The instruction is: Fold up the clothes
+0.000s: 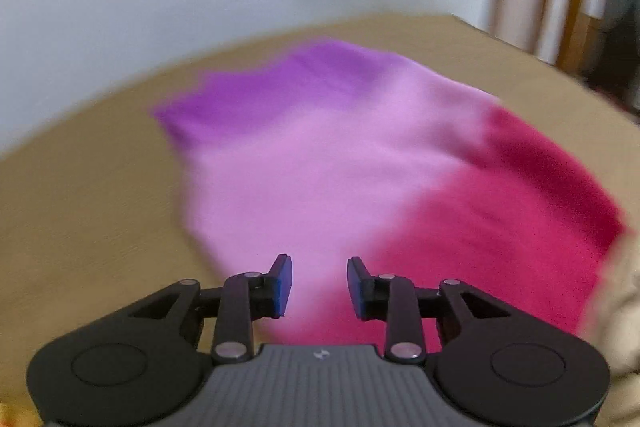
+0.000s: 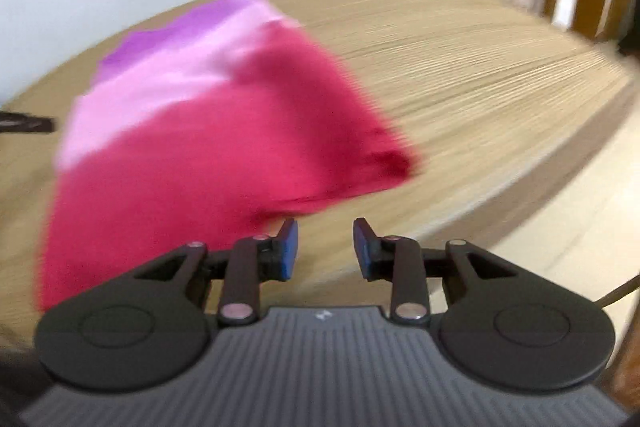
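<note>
The garment (image 1: 340, 163) lies on the table (image 1: 88, 195), soft and floppy, apparently already folded through the blur. My left gripper (image 1: 319, 285) and right gripper (image 2: 325, 251) gape empty; I'd pinch its near edge.

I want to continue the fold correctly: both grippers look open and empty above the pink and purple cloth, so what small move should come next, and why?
Probably lower the right gripper onto the garment at its nearest red edge and close there. Both it and the left gripper are open, holding nothing, and the cloth lies loose on the table.
</note>
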A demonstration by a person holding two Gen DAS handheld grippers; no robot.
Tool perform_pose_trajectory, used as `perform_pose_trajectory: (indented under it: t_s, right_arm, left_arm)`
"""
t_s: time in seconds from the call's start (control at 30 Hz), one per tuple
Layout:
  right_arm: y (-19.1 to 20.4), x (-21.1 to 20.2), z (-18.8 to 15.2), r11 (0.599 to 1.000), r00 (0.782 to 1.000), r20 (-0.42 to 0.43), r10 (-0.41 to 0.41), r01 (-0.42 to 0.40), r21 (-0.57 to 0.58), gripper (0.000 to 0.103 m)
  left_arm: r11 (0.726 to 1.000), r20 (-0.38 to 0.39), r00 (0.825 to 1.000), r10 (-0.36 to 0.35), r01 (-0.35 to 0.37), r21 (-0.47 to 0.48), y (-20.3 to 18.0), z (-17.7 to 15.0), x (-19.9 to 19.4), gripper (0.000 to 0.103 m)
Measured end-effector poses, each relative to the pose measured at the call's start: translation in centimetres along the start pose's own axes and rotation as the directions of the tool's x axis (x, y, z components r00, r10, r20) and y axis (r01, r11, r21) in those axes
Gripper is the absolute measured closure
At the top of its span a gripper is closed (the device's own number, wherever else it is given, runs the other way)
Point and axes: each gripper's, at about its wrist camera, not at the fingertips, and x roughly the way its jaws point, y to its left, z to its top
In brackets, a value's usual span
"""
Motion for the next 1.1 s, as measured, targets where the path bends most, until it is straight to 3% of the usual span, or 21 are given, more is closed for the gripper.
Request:
perform_pose_trajectory:
  t_s: [0.1,0.2,0.3,0.4,0.47,0.6,0.67,0.77,0.83,0.87,0.9,1.1]
  right_arm:
    - [-2.3,2.6,0.0,0.994,0.998,0.017,-0.06,0.061,-0.094,0.07]
    - [-3.9,4.6,0.5,0.988,0.999,0.04,0.007,-0.001,-0.152,0.07]
    - [-4.8,6.2,1.3,0.971,0.993,0.055,0.106,-0.092,-0.22,0.07]
    - [-5.6,7.7,2.4,0.947,0.976,0.069,0.205,-0.18,-0.266,0.07]
    - [-6.2,8.3,3.0,0.931,0.962,0.068,0.266,-0.238,-0.276,0.07]
    - [-7.7,8.8,3.1,0.908,0.941,0.06,0.332,-0.302,-0.289,0.07]
    - [-8.2,8.6,2.9,0.901,0.933,0.061,0.355,-0.324,-0.29,0.07]
    - [-9.0,8.8,2.7,0.893,0.919,0.075,0.387,-0.353,-0.28,0.071]
    - [-9.3,8.9,2.7,0.89,0.914,0.085,0.398,-0.362,-0.279,0.071]
    - [-9.5,9.0,2.8,0.889,0.912,0.086,0.401,-0.365,-0.276,0.071]
    - [-9.7,9.1,3.0,0.889,0.91,0.085,0.406,-0.371,-0.27,0.071]
    - [-11.4,9.9,4.1,0.896,0.897,0.078,0.435,-0.422,-0.141,0.07]
  left_arm:
    - [0.997,-0.07,0.997,-0.043,0.047,0.054,-5.4,-0.8,1.2,0.07]
    - [0.997,-0.153,0.986,-0.065,0.071,0.033,-10.0,-1.8,2.1,0.071]
    - [0.991,-0.17,0.982,-0.085,0.1,0.084,-14.5,-1.6,2.1,0.071]
    - [0.976,-0.087,0.995,-0.055,0.072,0.207,-19.9,-0.4,1.9,0.068]
    - [0.968,-0.051,0.996,-0.079,0.089,0.234,-22.8,0.7,2.5,0.062]
    - [0.971,-0.079,0.977,-0.198,0.207,0.123,-26.4,3.4,4.9,0.06]
    - [0.973,-0.084,0.975,-0.207,0.214,0.086,-27.2,4.2,5.8,0.056]
    - [0.983,-0.103,0.985,-0.136,0.148,0.113,-28.4,5.0,7.5,0.055]
    - [0.986,-0.133,0.989,-0.06,0.079,0.144,-28.8,5.5,9.1,0.062]
    - [0.988,-0.149,0.989,-0.021,0.043,0.148,-28.9,5.7,9.5,0.087]
    - [0.988,-0.165,0.986,0.018,0.008,0.152,-28.9,5.9,9.8,0.095]
    - [0.997,-0.11,0.991,0.079,-0.077,0.023,-24.7,6.9,5.9,0.098]
